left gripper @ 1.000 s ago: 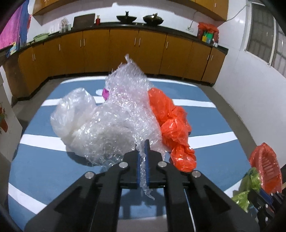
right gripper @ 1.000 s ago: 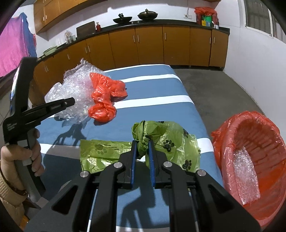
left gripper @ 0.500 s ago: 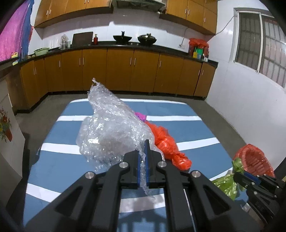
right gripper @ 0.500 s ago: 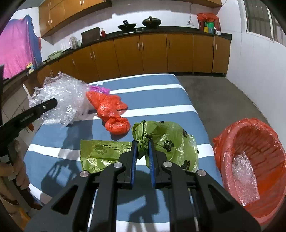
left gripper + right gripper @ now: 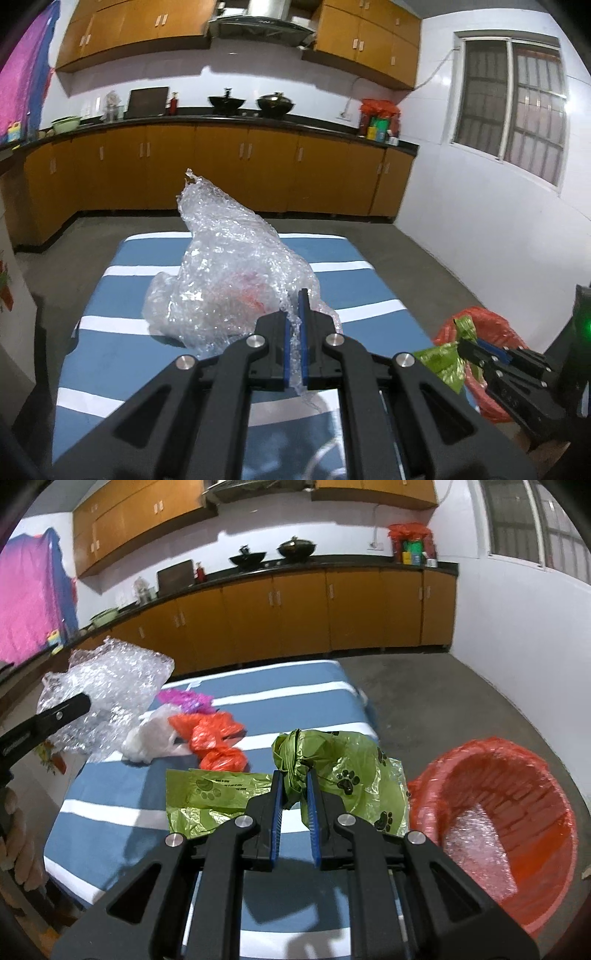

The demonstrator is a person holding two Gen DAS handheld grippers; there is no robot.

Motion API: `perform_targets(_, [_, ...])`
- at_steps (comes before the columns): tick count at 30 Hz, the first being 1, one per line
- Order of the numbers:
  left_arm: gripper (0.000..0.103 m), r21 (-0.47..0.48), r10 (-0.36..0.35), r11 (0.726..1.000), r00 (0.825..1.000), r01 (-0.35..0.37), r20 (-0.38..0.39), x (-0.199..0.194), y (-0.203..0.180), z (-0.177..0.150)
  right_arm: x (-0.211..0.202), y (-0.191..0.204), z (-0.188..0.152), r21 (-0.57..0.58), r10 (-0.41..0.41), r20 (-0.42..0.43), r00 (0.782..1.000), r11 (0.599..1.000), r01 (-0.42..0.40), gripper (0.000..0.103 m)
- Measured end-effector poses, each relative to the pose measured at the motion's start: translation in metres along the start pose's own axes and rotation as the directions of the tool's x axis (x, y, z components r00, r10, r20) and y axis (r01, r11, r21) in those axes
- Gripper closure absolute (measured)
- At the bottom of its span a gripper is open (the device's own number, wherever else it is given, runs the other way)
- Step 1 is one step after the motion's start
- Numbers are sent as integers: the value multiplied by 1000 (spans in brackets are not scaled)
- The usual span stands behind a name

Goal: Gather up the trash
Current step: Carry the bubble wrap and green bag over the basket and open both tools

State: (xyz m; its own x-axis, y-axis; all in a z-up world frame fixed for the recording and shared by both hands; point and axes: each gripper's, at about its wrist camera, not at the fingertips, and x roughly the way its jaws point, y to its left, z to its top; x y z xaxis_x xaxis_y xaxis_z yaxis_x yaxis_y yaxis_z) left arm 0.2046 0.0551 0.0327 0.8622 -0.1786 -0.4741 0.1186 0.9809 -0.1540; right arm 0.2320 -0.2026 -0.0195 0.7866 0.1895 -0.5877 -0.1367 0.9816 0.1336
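Both loads lifted, none binned: left gripper [image 5: 293, 325] clenched on crumpled clear bubble wrap [image 5: 236, 266], right gripper [image 5: 293, 794] on green paw-print plastic bag [image 5: 332, 771] beside red-lined trash basket [image 5: 535, 775]; orange bags [image 5: 218, 742], white bag [image 5: 151, 738] left on blue-striped counter [image 5: 277, 698].

Two green bags [image 5: 343, 775], two bubble-wrap pieces [image 5: 107, 686], one orange bin [image 5: 517, 812].

My home kitchen.
Orange-brown wooden cabinets [image 5: 221, 170] under a black countertop [image 5: 229, 120]; two dark woks [image 5: 273, 554]; steel range hood [image 5: 258, 18].
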Motion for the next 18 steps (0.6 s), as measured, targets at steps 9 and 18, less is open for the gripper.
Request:
perform_targets(9, [98, 64, -109, 992, 994, 109, -4, -8, -50, -2, -30, -46, 0, 74, -118, 55, 992, 991, 113, 90])
perform_targets(18, [98, 121, -214, 969, 976, 216, -33, -2, -103, -9, -60, -92, -6, 148, -251, 90, 964, 960, 236, 90])
